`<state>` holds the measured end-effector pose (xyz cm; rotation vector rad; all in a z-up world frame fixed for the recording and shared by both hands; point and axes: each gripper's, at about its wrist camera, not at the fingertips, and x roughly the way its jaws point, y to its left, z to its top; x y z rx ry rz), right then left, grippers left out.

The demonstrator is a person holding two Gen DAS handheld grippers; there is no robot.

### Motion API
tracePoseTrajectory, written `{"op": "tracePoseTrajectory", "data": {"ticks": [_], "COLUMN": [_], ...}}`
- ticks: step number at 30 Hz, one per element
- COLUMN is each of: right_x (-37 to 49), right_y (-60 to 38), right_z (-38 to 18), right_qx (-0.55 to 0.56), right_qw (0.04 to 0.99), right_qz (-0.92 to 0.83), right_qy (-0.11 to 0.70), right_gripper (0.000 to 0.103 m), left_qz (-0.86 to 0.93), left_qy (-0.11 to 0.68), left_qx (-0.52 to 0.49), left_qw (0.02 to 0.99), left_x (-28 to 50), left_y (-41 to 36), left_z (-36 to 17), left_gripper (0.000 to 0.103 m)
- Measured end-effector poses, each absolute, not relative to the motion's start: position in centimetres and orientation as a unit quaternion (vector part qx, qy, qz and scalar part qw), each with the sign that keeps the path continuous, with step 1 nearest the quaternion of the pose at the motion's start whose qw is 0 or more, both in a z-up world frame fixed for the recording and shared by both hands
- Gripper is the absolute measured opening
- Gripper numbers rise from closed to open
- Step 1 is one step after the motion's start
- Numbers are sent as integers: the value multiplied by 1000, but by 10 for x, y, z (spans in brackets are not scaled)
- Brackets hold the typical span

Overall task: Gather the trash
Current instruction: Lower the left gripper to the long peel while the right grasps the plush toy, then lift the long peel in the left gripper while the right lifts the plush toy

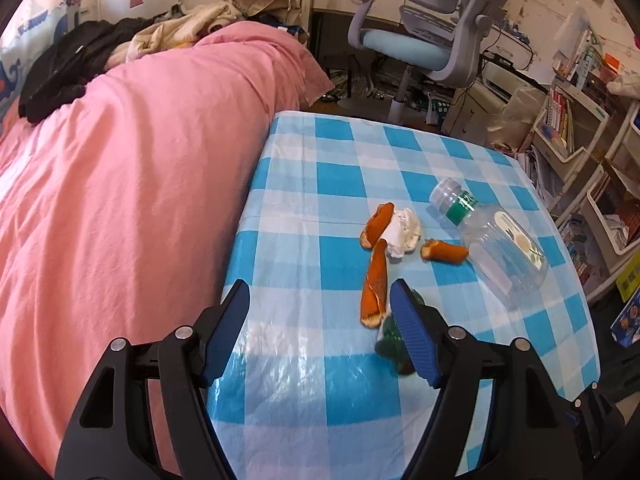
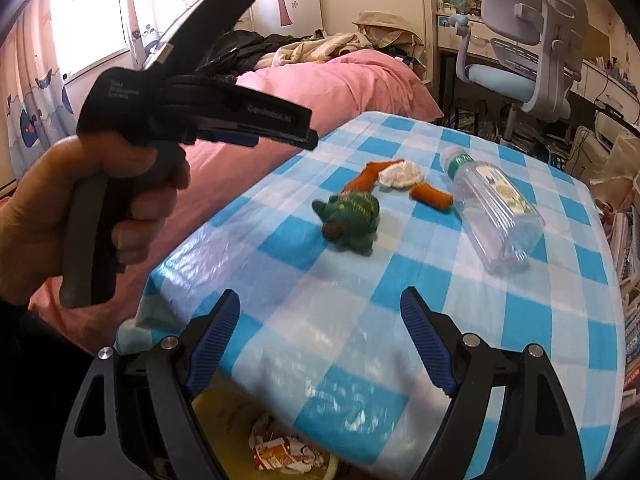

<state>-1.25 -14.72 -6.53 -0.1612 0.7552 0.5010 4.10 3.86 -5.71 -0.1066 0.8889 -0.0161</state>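
Note:
On the blue checked table (image 1: 340, 184) (image 2: 520, 320) lie orange peel strips (image 1: 374, 280) (image 2: 362, 178), a short peel piece (image 1: 443, 251) (image 2: 434, 197), a crumpled white tissue (image 1: 402, 232) (image 2: 401, 174), an empty clear plastic bottle (image 1: 496, 240) (image 2: 494, 208) on its side and a green knitted toy (image 1: 394, 340) (image 2: 352, 218). My left gripper (image 1: 320, 300) is open and empty, above the table's near left part, its right finger just beside the toy. My right gripper (image 2: 320, 312) is open and empty over the table's near edge. The left gripper's body (image 2: 192, 100) shows in the right wrist view, held in a hand.
A bed with a pink quilt (image 1: 120, 184) (image 2: 340, 84) adjoins the table's left side. A yellow bin (image 2: 224, 432) with crumpled wrappers (image 2: 280, 452) sits below the near table edge. A grey desk chair (image 1: 432, 28) (image 2: 532, 48) and cluttered shelves (image 1: 580, 128) stand behind and to the right.

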Motion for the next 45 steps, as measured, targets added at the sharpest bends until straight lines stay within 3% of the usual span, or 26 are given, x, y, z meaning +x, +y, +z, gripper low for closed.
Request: {"op": "tracePoseTrajectory", "data": {"ticks": [19,24,26,35,37,41,45], "right_x": [76,92,97,79,70,56,51], "right_y": [-131,-124,-124,-136,-141,-147,-146], "right_z": [-87,-95,-99,-96,-95,-95,-94], "right_qx": [-91,-92,-87,-105,-108,-113,-117], "right_qw": [886,874,866,846,842,834,832], "right_qz": [246,256,261,276,277,275,271], "right_qy": [382,403,418,444,451,464,470], "right_gripper": [79,66,54,47,47,47,48], "left_qz": [-20,-28,-35,-45,-41,-50,-66], "left_qy": [462,469,474,497,502,509,497], "left_qx": [-51,-43,-34,5,27,60,68], "left_qw": [885,882,879,867,864,857,862], "left_x": [86,96,101,112,110,103,92], "left_y": [39,31,25,-6,-13,-22,-26], "left_z": [-72,-78,-82,-104,-110,-118,-104], "left_gripper": [69,69,69,69,62,18,18]}}
